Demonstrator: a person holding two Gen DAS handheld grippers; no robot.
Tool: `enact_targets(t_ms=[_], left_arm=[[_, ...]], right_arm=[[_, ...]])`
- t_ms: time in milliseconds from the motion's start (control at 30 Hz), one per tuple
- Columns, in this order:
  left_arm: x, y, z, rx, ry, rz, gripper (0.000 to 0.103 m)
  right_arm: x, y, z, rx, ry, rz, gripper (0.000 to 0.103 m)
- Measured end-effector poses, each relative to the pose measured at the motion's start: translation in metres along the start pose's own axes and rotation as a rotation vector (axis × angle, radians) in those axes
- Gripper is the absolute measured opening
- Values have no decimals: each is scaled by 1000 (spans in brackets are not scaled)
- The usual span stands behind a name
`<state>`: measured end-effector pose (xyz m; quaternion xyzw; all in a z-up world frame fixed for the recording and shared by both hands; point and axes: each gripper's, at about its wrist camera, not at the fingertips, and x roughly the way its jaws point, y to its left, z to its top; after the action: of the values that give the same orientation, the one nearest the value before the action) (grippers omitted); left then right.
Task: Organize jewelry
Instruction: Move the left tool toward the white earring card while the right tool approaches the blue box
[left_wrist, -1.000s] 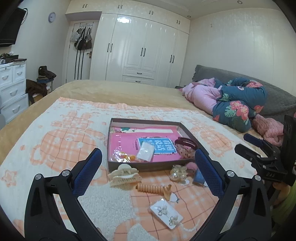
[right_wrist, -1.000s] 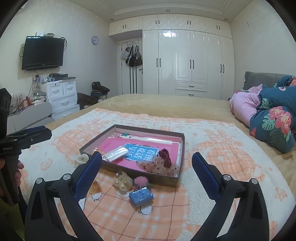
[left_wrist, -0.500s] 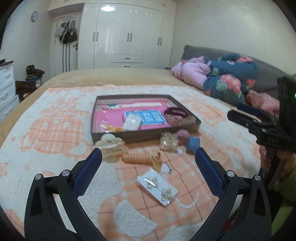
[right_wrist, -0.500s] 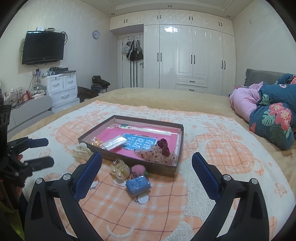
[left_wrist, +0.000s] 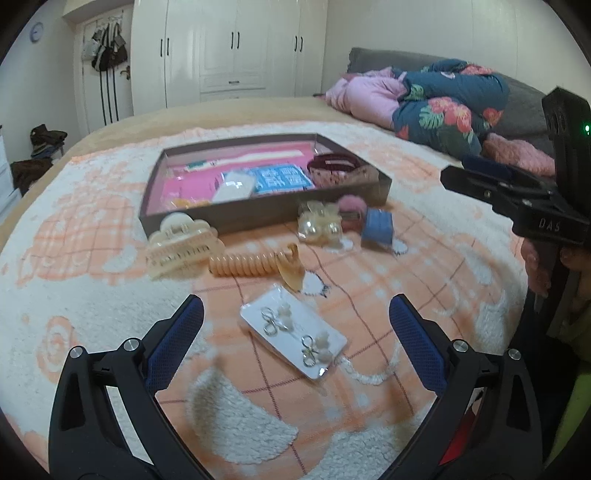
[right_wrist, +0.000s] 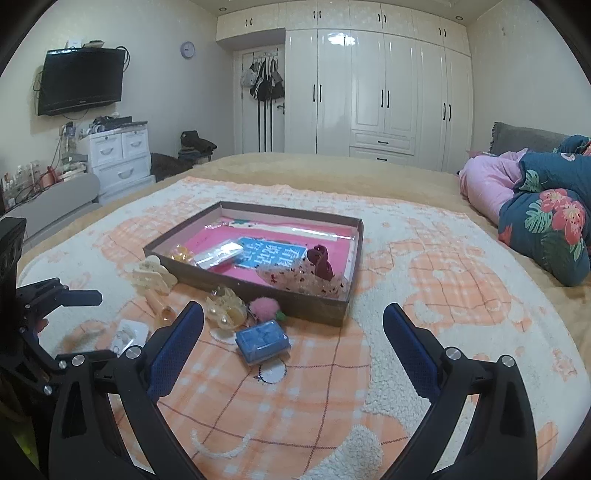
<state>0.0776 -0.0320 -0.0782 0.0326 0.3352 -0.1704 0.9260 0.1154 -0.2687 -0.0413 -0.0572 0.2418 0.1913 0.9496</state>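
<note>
The tray (left_wrist: 266, 212) at frame centre already holds a few pieces, but most jewelry is still on the blanket (left_wrist: 92, 302) in front of it: claw clip (left_wrist: 181, 245), coil tie (left_wrist: 251, 263), earring card (left_wrist: 293, 332) at lower centre, blue box (right_wrist: 263, 340). Left gripper (left_wrist: 295, 325) straddles the card with jaws spread and empty; right gripper (right_wrist: 291, 339) likewise spread. Nothing blocks either

A shallow brown tray (left_wrist: 255, 216) with pink lining sits on the blanket, holding a scrunchie (left_wrist: 332, 166) and packets. Just before it lie a cream claw clip (left_wrist: 181, 243), an orange coil tie (left_wrist: 245, 264), pearl earrings (left_wrist: 319, 227), a blue box (left_wrist: 376, 230), and an earring card (left_wrist: 293, 330) lying flat nearest.
</note>
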Motion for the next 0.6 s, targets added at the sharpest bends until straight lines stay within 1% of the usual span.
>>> enact_targets(t_ms=[167, 300, 433, 500, 567, 600], left_arm=[[10, -2, -4, -2, 36, -5, 92], [17, 1, -6, -21, 63, 4, 92], [26, 3, -10, -40, 91, -3, 92], [30, 2, -11, -36, 100, -2, 88], [33, -1, -11, -25, 105, 1, 80], [34, -2, -11, -23, 106, -2, 78]], right_arm=[[9, -2, -3, -11, 23, 4, 95], [21, -3, -7, -15, 59, 14, 95], [33, -2, -11, -31, 100, 12, 95], [40, -2, -14, -40, 124, 7, 95], [47, -3, -16, -44, 144, 7, 95], [51, -3, -17, -45, 156, 12, 95]])
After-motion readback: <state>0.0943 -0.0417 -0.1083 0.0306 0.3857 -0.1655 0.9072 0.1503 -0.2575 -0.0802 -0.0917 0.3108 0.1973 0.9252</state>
